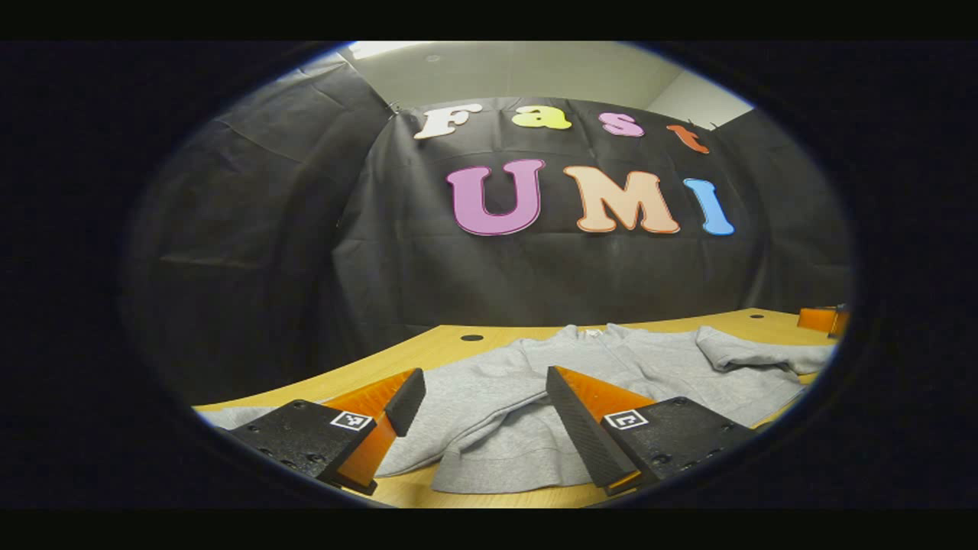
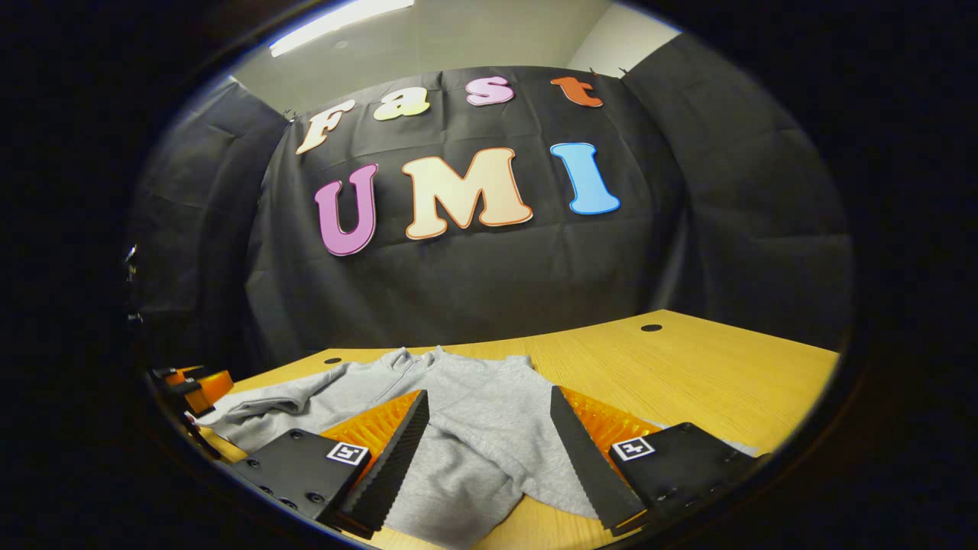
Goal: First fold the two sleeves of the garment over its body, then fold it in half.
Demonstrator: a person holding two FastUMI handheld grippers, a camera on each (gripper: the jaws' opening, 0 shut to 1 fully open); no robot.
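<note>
Black cloth hangs behind a wooden table, and a pale ceiling shows above it in both views.

Seen from the left gripper view, the left gripper has its two fingers wide apart with nothing between them but the cloth lying beyond. Past the fingertips, a grey garment lies spread on the table, neck toward the far wall. One sleeve is bent back over the body on the far right; another lies across the near part, toward the table's front edge. At the right rim of that view, an orange and black part of another device sits over the table's far edge; what it is cannot be told.

Seen from the right gripper view, the right gripper also has its fingers spread well apart, holding nothing, low over the garment. A sleeve runs off to the left, toward an orange and black device at the rim. Bare table extends to the right, with a small dark hole near its far edge.

No containers are on the table.
</note>
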